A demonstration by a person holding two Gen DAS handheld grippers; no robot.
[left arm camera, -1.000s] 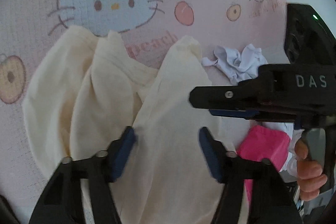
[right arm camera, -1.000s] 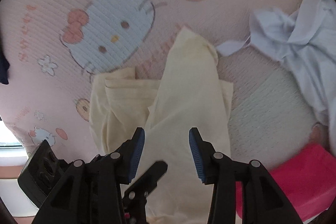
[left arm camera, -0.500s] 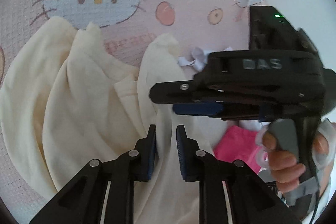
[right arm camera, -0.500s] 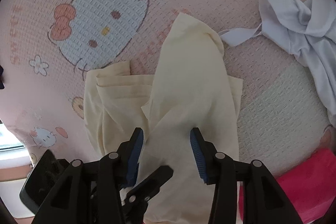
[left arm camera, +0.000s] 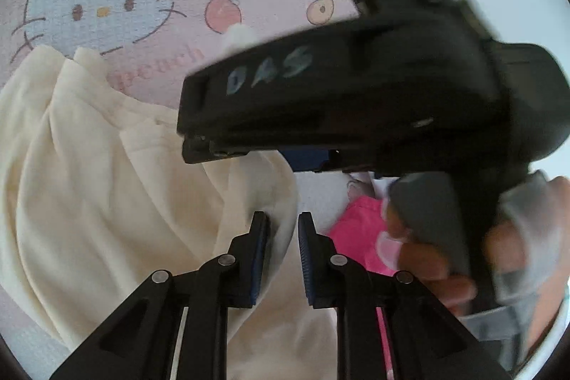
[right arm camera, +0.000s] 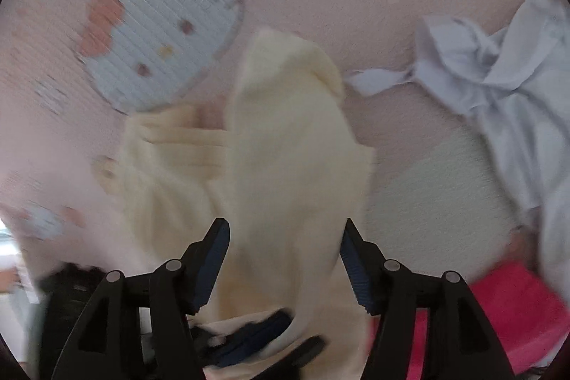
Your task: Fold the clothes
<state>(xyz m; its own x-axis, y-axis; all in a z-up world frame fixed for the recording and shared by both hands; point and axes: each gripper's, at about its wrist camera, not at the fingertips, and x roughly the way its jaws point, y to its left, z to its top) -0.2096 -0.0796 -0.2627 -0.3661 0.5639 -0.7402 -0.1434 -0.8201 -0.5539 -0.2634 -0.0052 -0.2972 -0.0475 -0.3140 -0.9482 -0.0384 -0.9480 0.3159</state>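
Cream garment runs lengthwise straight ahead of both grippers on the pink mat. Left gripper is nearly closed, pinching its near edge; right gripper, jaws spread wide, straddles the cloth just beside it.

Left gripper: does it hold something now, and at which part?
The left gripper pinches the cream garment at a raised fold near its right edge.
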